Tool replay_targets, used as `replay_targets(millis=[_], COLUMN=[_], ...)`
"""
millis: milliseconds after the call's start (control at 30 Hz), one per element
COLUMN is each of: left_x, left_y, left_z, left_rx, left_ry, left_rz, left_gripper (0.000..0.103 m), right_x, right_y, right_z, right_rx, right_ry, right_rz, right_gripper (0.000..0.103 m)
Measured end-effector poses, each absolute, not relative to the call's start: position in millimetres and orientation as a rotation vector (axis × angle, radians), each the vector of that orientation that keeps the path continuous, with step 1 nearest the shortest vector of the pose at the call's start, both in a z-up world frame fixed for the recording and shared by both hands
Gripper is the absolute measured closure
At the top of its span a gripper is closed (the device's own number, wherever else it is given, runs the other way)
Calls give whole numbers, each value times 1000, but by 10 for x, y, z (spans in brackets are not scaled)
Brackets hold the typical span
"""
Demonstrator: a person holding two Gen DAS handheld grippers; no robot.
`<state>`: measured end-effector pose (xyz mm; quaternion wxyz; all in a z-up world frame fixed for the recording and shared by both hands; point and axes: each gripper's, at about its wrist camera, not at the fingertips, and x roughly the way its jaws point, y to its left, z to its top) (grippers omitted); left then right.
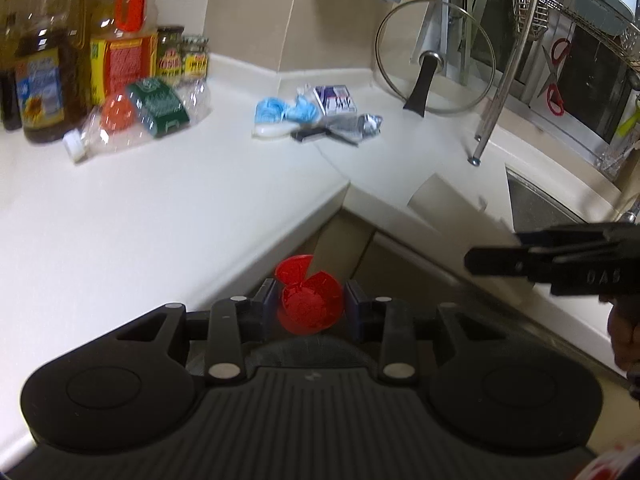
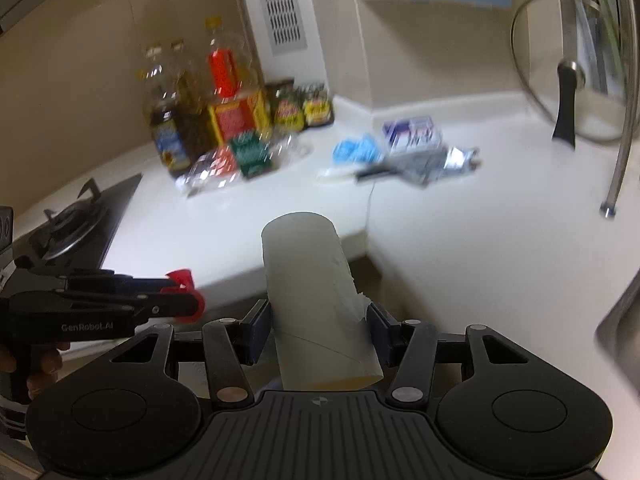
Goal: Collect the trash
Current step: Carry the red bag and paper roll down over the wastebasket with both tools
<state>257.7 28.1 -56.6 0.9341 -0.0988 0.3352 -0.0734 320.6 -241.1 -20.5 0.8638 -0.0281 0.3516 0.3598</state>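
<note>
— While the left wrist camera looked down past the counter (image 1: 160,208) corner, what was the left gripper (image 1: 310,306) doing?

— It was clamped on a crumpled red plastic piece (image 1: 308,304), both blue pads pressing its sides. That piece hung off the counter's front edge, over the cabinet fronts below.

— And farther along the counter?

— Toward the counter's back wall lay a heap of trash: blue crumpled gloves (image 1: 286,110), a small white and purple box (image 1: 335,99) and a silver wrapper (image 1: 352,126), all touching or just beside one another. Left of the heap, still on the counter, a crushed clear bottle (image 1: 136,120) with a green label lay on its side before a row of oil bottles (image 1: 44,76) and jars. A glass lid (image 1: 434,56) leaned upright against the wall to the right. The right gripper (image 1: 492,258) reached in from that edge, over the counter's rim; from there I could not tell how it stood.

— What did the right wrist camera add?

— The right gripper (image 2: 318,332) was closed on a cardboard tube (image 2: 316,300), which stood nearly upright between the pads, just in front of the counter (image 2: 480,240) corner. The left gripper (image 2: 188,296) showed at the left edge, held by a hand (image 2: 40,364), with the red plastic piece (image 2: 182,280) at its tips, beside the counter's edge near the gas burner (image 2: 76,228). The trash heap was blurred at the back.
</note>
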Motion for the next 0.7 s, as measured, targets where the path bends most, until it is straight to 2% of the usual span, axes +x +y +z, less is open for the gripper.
replay_targets(millis=[700], left_x=[2195], left_y=[9], left_z=[-1343], left_rx=[-263], left_ry=[872], left_rz=[-30], left_gripper=[71], right_x=[2975], right_y=[-2411], right_z=[-1381], right_rx=[-66], right_ry=[953], right_rz=[735], right_gripper=[50])
